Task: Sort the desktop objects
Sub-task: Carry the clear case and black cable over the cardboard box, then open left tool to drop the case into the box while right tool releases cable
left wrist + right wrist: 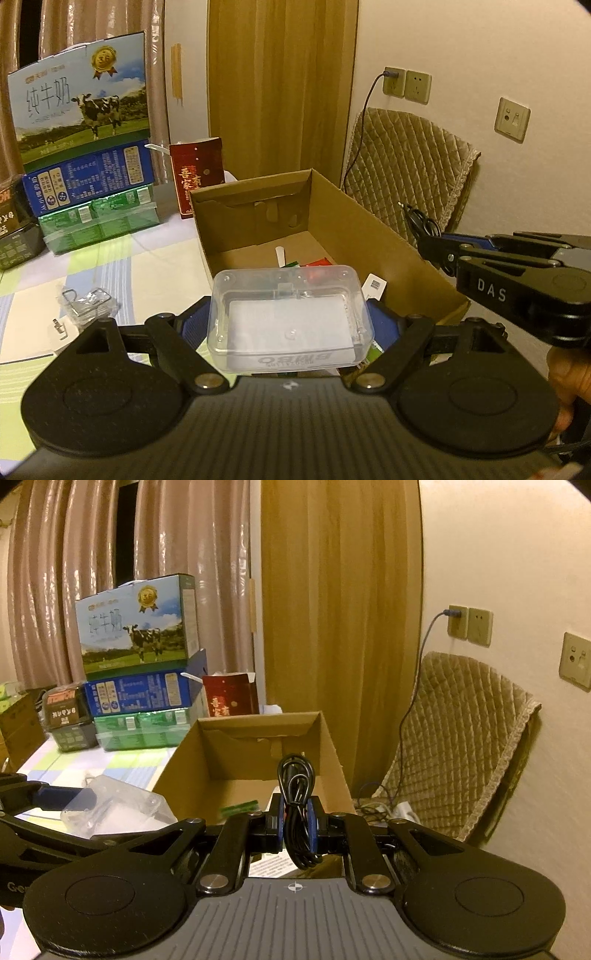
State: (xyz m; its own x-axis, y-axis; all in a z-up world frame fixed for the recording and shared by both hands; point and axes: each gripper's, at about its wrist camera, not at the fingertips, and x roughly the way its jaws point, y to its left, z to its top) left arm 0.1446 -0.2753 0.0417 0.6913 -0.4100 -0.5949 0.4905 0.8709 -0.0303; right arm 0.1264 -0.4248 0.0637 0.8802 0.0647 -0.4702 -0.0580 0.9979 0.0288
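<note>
Left tongs (pixel 290 325): clamped on clear plastic case (pixel 290 317), held above near edge of cardboard box (pixel 332 206). Right tongs (pixel 297 823): clamped on coiled black cable (pixel 297 801), held over the box.

Both tools showing black linkage arms, silver pivot screws, round black discs and blue finger pads. Left tool (pixel 290 325) carrying a ribbed grey base; right tool (pixel 297 821) wearing white "DAS" lettering on its side.

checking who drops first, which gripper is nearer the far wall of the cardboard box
Right. The right gripper, shut on the black cable, reaches over the cardboard box; the left gripper holds the clear case at the near edge.
</note>
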